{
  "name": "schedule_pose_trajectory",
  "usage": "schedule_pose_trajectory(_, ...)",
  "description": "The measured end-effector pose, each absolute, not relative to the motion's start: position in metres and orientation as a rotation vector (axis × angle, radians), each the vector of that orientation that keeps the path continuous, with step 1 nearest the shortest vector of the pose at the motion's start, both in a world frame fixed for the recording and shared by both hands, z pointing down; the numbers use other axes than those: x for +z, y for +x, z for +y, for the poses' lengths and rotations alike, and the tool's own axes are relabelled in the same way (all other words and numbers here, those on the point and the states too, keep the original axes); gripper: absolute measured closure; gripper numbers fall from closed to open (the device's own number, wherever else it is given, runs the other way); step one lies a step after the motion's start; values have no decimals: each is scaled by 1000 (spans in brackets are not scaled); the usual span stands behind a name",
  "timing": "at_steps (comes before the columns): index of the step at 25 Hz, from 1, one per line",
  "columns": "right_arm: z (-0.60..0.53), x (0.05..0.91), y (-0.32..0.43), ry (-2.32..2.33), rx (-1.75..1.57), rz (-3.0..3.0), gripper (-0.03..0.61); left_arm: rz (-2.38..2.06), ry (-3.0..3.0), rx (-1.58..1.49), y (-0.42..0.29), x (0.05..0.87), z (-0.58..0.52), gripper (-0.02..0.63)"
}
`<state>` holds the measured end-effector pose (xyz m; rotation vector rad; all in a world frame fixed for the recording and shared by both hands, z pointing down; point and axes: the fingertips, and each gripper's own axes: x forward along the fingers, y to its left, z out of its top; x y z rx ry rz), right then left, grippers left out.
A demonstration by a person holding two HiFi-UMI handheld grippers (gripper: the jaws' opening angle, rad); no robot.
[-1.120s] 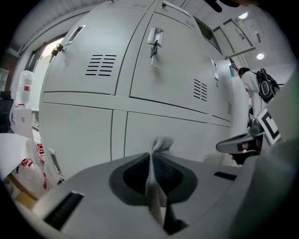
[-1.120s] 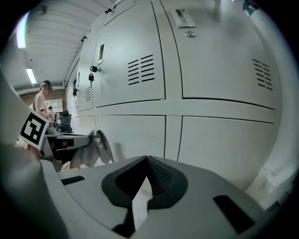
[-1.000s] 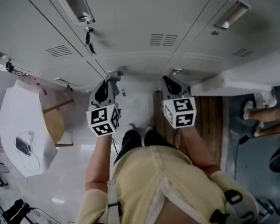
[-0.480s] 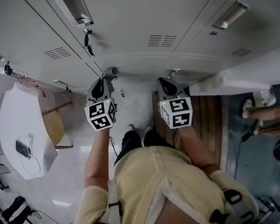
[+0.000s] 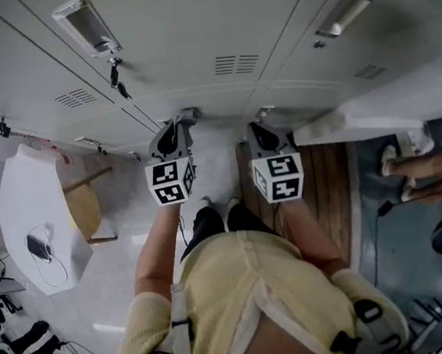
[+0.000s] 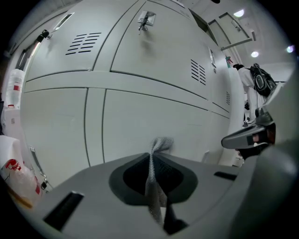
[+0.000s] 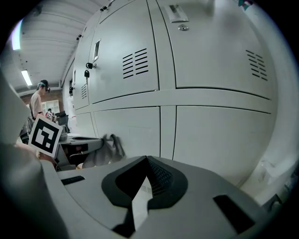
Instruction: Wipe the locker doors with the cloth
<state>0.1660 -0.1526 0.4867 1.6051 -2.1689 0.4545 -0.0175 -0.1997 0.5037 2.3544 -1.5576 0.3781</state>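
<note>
Cloth (image 6: 157,184) pinched in left gripper (image 6: 154,158), tuft poking past the tips, close to locker doors (image 6: 154,107) dead ahead. Likely soft, light, limp; bunch more of it for wiping. Right gripper (image 7: 147,161) clenched, empty, alongside. Doors smooth, vented. Wooden slats (image 5: 325,193) below right gripper, white table (image 5: 29,216) off left.

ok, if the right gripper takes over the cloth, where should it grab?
Probably the loose tuft of the cloth poking past the left gripper tips, approached from its right: the rest is pinched between those jaws, only that bunched end is free.
</note>
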Motion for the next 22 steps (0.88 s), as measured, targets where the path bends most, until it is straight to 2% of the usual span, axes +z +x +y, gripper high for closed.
schedule_pose_trajectory(22, -134, 498, 221, 1738, 524, -2057, 574, -1307, 2483, 366, 89, 512, -207, 597)
